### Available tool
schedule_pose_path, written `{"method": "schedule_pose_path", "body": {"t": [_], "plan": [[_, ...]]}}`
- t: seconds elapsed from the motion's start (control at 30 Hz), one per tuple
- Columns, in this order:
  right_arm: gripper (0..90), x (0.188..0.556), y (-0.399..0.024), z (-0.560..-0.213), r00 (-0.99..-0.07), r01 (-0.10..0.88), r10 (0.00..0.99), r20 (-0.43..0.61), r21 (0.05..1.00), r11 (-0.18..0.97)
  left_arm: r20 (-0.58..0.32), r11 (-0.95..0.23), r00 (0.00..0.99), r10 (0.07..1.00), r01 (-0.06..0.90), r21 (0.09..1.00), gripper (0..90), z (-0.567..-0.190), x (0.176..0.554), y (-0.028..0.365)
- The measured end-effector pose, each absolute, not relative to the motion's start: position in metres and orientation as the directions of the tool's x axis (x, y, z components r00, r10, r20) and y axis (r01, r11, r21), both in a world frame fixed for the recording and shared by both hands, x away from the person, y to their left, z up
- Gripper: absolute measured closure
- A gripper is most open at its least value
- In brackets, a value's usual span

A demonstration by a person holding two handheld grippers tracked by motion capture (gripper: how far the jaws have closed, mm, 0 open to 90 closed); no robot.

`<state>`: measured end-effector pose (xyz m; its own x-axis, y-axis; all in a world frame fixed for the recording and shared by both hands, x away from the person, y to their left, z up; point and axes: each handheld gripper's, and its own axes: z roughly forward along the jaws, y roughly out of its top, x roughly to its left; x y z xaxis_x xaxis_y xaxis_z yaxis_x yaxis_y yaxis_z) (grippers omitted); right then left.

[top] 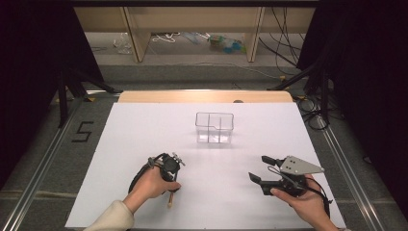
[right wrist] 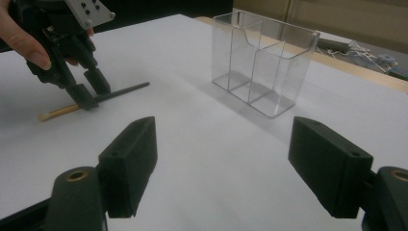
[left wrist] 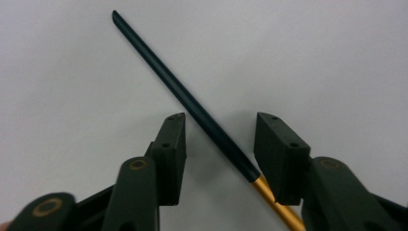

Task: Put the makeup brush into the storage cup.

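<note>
One slender stick (left wrist: 192, 103), dark teal along most of its length and golden at the handle end, lies flat on the white sheet (top: 144, 130) toward its near-left corner. It looks like a single chopstick or a thin brush handle; which of the two cannot be told. The left gripper (left wrist: 219, 134) points down over it with the stick passing slantwise between the two black jaws, which stand part-way closed on either side of the dark shaft without pressing on it. The right gripper (right wrist: 223, 159) rests level near the near-right corner, its jaws spread wide with nothing between them. One clear plastic holder (top: 214, 128), split into two compartments, stands upright at the middle of the sheet toward its far edge, well apart from the stick. Count: one stick, one holder, two grippers.
</note>
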<state>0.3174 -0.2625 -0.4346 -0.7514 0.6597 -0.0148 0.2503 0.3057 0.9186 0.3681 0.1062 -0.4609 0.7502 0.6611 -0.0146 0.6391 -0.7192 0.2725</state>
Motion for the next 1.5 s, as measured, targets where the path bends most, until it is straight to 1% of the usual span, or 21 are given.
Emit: {"method": "schedule_pose_path", "body": {"t": [0.1,0.13,0.17,0.43,0.53,0.57,0.9,0.97,1.1,1.2,1.23,1.43,1.47,1.5], "plan": [[26.4,0.318,-0.262,-0.435,-0.750,0.252,0.661,-0.012,0.919,0.303,-0.017,-0.726,0.756,0.655,0.635,0.264,64.4,-0.460,0.369,0.107],[26.4,0.318,-0.262,-0.435,-0.750,0.252,0.661,-0.012,0.919,0.304,-0.017,-0.727,0.756,0.654,0.634,0.264,64.4,-0.460,0.369,0.107],[26.4,0.318,-0.262,-0.435,-0.753,0.245,0.658,-0.015,0.921,0.302,-0.017,-0.732,0.760,0.650,0.632,0.256,68.7,-0.460,0.370,0.108],[26.4,0.317,-0.262,-0.435,-0.754,0.253,0.657,-0.011,0.918,0.305,-0.021,-0.735,0.761,0.648,0.633,0.242,83.1,-0.460,0.370,0.105],[26.4,0.317,-0.262,-0.435,-0.754,0.256,0.657,-0.009,0.917,0.307,-0.012,-0.748,0.770,0.638,0.623,0.228,83.3,-0.459,0.370,0.104],[26.6,0.317,-0.262,-0.435,-0.754,0.259,0.657,-0.008,0.915,0.309,-0.002,-0.765,0.782,0.623,0.609,0.210,83.4,-0.458,0.371,0.103],[26.6,0.317,-0.263,-0.435,-0.752,0.269,0.659,-0.013,0.907,0.325,-0.003,-0.772,0.791,0.611,0.597,0.219,83.6,-0.459,0.372,0.103],[26.6,0.318,-0.261,-0.437,-0.755,0.260,0.656,-0.006,0.915,0.308,-0.001,-0.776,0.796,0.606,0.591,0.219,83.5,-0.458,0.371,0.104],[26.6,0.318,-0.261,-0.437,-0.757,0.260,0.653,-0.005,0.915,0.308,-0.006,-0.771,0.794,0.607,0.591,0.237,83.6,-0.459,0.370,0.105],[26.6,0.317,-0.262,-0.436,-0.757,0.271,0.654,-0.009,0.906,0.326,-0.013,-0.782,0.808,0.589,0.574,0.242,83.6,-0.457,0.369,0.105],[26.6,0.317,-0.262,-0.436,-0.759,0.277,0.651,-0.004,0.903,0.328,-0.006,-0.792,0.820,0.573,0.555,0.256,83.6,-0.454,0.368,0.104],[26.3,0.317,-0.260,-0.437,-0.770,0.269,0.638,-0.005,0.905,0.331,0.002,-0.802,0.835,0.551,0.529,0.277,83.6,-0.446,0.364,0.103],[26.0,0.318,-0.259,-0.439,-0.779,0.255,0.628,-0.005,0.911,0.324,0.000,-0.795,0.833,0.553,0.528,0.297,83.6,-0.444,0.361,0.101],[26.0,0.318,-0.259,-0.439,-0.784,0.258,0.621,-0.002,0.909,0.328,0.000,-0.795,0.833,0.553,0.528,0.297,83.6,-0.444,0.361,0.101]]}}
